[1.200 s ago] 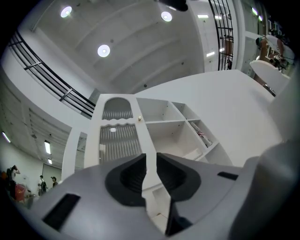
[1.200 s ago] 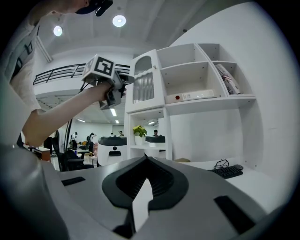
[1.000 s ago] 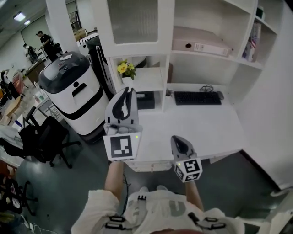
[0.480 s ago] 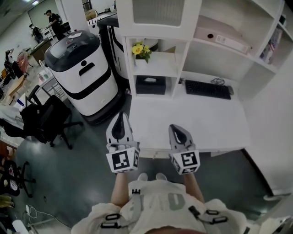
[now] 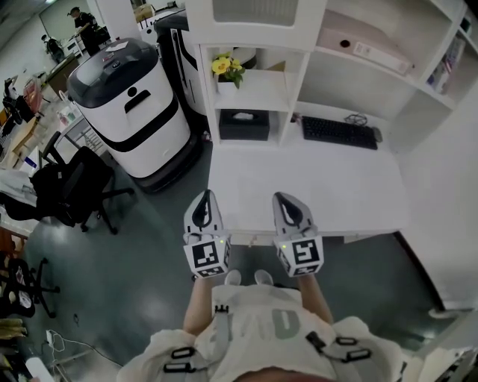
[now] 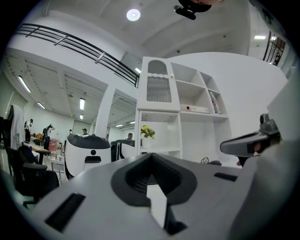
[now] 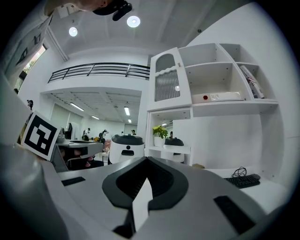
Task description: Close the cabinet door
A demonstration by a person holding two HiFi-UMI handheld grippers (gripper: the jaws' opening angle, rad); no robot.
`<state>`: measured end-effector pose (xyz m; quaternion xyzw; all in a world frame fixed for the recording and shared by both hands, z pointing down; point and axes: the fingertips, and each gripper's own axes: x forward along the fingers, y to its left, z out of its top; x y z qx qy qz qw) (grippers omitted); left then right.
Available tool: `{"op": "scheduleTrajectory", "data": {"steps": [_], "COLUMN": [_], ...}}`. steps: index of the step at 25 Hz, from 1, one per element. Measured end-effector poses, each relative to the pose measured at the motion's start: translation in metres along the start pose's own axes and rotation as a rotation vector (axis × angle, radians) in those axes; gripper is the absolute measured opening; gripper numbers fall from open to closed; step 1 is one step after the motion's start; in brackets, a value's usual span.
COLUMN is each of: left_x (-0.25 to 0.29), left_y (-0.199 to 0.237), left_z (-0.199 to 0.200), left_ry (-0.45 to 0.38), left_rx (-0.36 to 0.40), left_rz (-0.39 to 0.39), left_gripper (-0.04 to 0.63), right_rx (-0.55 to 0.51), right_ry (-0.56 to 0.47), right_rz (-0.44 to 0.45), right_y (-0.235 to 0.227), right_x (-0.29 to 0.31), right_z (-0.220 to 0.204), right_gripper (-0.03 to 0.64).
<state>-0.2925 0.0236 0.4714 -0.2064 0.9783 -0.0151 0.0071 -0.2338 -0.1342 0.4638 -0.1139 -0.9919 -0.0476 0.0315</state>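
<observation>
The white cabinet door (image 5: 261, 11) with its ribbed glass panel sits at the top left of the shelf unit and looks flush with the frame; it also shows as the door (image 6: 158, 86) and the door (image 7: 168, 83). Both grippers hang low at the desk's front edge, well short of it. My left gripper (image 5: 204, 200) is shut and holds nothing; in its own view the left gripper (image 6: 151, 158) has its jaws together. My right gripper (image 5: 284, 201) is beside it, also shut and holding nothing, as the right gripper (image 7: 146, 163) shows.
A white desk (image 5: 314, 194) carries a black keyboard (image 5: 338, 132). The shelves hold yellow flowers (image 5: 226, 67), a black box (image 5: 243, 124) and a binder (image 5: 366, 41). A white machine with a black lid (image 5: 131, 104) and a black office chair (image 5: 71, 198) stand left. People (image 5: 82, 22) are far off.
My left gripper has dropped from in front of the shelves to the desk's front edge, level with the right one. The right gripper shifted slightly.
</observation>
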Motion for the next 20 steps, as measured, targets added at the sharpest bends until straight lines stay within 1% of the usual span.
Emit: {"op": "scheduleTrajectory", "data": {"steps": [4,10,14,20], "left_x": [0.0,-0.003,-0.007,-0.007], "left_y": [-0.005,-0.011,-0.011,-0.011], "left_z": [-0.001,-0.003,-0.007,-0.009], "left_ry": [0.001,0.015,0.025,0.033], "left_rx": [-0.021,-0.033,-0.022,-0.02], "left_rz": [-0.016,-0.033,-0.035,-0.037], "left_gripper": [0.005,0.005,0.006,0.005], "right_rx": [-0.001,0.013,0.019,0.019], "right_ry": [0.001,-0.007,-0.003,-0.024], "right_rz": [-0.003,0.002,-0.002,-0.021], "right_y": [0.0,0.0,-0.001,-0.007], "right_x": [-0.002,-0.004,-0.005,-0.008], "right_z": [-0.002,0.0,-0.002,0.002], "right_gripper": [0.003,0.003,0.003,0.003]}}
